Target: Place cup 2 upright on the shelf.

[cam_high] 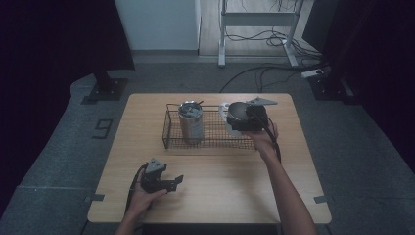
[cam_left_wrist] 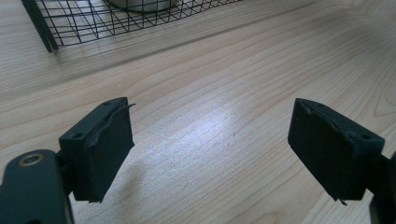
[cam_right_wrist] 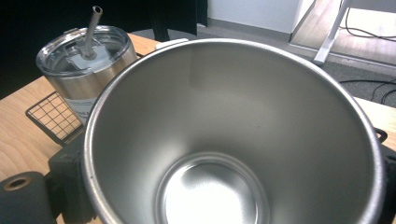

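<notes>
A lidless steel cup (cam_right_wrist: pixel 233 130) sits between the jaws of my right gripper (cam_high: pixel 248 117), which is shut on it. In the high view the cup (cam_high: pixel 235 123) is at the right end of a black wire basket (cam_high: pixel 169 133), and whether it rests on the mesh I cannot tell. A steel tumbler (cam_high: pixel 190 122) with a clear lid and a straw stands upright in the left half of the basket, and it appears behind the cup in the right gripper view (cam_right_wrist: pixel 86 60). My left gripper (cam_high: pixel 171 182) lies low over the table's near left part, open, with bare wood between its jaws (cam_left_wrist: pixel 210 149).
The wooden table (cam_high: pixel 220 181) has its front edge just behind my left hand. The basket's near rim (cam_left_wrist: pixel 93 18) lies ahead of the left gripper. On the floor beyond are cables (cam_high: pixel 264 73), a metal desk frame (cam_high: pixel 222 49) and a dark stand base (cam_high: pixel 105 90).
</notes>
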`<state>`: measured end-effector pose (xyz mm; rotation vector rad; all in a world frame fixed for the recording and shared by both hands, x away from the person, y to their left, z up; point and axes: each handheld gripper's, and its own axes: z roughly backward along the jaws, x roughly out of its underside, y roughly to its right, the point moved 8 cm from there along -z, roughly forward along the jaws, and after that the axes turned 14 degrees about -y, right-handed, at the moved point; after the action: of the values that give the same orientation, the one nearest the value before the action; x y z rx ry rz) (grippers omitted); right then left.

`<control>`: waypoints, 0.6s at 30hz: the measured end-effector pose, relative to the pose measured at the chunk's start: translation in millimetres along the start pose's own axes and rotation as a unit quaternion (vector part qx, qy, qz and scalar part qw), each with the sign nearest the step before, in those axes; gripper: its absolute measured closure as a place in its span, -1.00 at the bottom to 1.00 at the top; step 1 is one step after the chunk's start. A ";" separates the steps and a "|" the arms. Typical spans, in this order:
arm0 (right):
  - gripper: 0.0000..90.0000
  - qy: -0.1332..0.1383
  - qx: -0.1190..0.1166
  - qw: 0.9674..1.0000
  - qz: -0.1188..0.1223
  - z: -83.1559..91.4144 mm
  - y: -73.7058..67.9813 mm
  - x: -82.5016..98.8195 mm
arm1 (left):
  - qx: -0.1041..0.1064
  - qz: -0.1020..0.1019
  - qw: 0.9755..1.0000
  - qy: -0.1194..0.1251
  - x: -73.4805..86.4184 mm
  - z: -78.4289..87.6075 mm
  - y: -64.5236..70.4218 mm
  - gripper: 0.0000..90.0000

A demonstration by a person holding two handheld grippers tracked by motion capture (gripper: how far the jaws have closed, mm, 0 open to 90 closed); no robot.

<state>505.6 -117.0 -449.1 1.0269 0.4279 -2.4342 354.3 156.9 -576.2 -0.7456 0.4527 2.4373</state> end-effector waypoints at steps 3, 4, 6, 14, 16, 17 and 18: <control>-0.84 -0.001 0.000 1.000 -0.001 -2.1 1.7 0.0 | -0.001 0.000 1.000 0.000 0.0 -0.1 0.1 -0.69; -0.84 -0.001 0.001 1.000 -0.002 -3.5 3.2 0.0 | -0.001 0.000 1.000 0.000 0.1 0.0 0.2 -0.69; -0.84 -0.002 0.001 1.000 -0.004 -5.7 5.5 -0.1 | 0.000 0.000 1.000 0.000 0.0 0.1 0.1 -0.69; -0.84 -0.009 0.005 1.000 -0.011 -11.3 13.5 -6.4 | -0.001 0.001 1.000 0.001 0.2 0.5 -1.2 -0.69; -0.84 -0.011 0.007 1.000 -0.011 -13.0 15.0 -7.8 | -0.001 0.001 1.000 0.002 0.1 1.0 -1.2 -0.69; -0.84 -0.011 0.008 1.000 -0.012 -13.7 15.4 -8.1 | -0.001 0.001 1.000 0.002 0.1 1.1 -1.2 -0.69; -0.84 -0.010 0.009 1.000 -0.011 -15.4 16.4 -8.7 | -0.001 0.001 1.000 0.002 0.1 1.1 -1.3 -0.69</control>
<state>528.6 -121.4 -454.8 1.0093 0.4117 -2.4699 354.5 158.5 -575.6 -0.7515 0.4524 2.4387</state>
